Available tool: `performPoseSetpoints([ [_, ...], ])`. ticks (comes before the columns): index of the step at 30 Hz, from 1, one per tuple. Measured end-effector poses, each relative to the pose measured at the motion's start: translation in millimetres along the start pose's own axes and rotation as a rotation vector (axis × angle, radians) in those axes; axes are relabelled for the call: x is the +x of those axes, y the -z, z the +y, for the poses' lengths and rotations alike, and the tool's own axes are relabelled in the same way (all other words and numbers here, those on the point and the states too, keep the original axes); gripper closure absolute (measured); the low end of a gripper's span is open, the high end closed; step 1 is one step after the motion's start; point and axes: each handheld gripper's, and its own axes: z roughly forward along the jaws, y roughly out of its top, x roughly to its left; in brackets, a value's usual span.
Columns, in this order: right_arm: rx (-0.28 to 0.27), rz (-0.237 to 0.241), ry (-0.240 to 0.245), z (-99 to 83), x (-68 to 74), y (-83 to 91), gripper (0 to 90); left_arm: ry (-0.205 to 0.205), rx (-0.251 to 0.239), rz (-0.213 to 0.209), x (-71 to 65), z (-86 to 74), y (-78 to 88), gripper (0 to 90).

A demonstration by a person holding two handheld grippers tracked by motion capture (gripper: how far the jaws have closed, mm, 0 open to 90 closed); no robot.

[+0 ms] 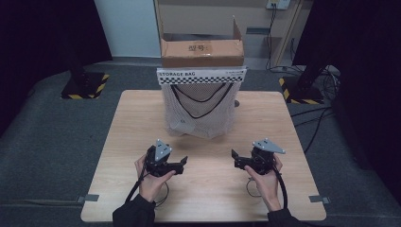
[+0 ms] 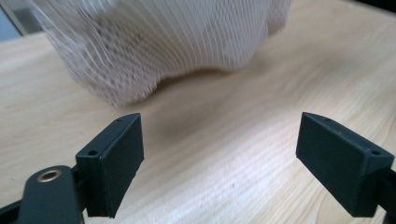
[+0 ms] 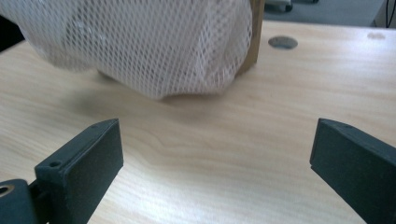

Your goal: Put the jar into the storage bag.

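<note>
A white mesh storage bag (image 1: pixel 201 109) hangs from a header card reading STORAGE BAG, its bulging bottom resting on the wooden table (image 1: pixel 142 118); black drawstrings loop across its front. The bag's netting (image 2: pixel 159 42) fills the top of the left gripper view, and the same netting (image 3: pixel 149 46) the top of the right gripper view. My left gripper (image 1: pixel 184 163) is held low over the table, short of the bag, open and holding nothing. My right gripper (image 1: pixel 233 157) mirrors it to the right, open too, jaws wide apart over bare wood.
An open cardboard box (image 1: pixel 202 51) stands behind the bag, past the table's far edge. A small round metal disc (image 3: pixel 282 42) lies on the table beside the bag. Black stand bases with yellow stripes (image 1: pixel 85 85) sit on the floor at both sides.
</note>
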Motion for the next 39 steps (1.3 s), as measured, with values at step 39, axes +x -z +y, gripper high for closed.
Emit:
performPoseSetpoints([
  [39,0.133,-0.090,-0.005,-50.8,-43.2,4.7,3.5,0.094,0.097,0.118,41.4,-50.3,7.2,14.1],
])
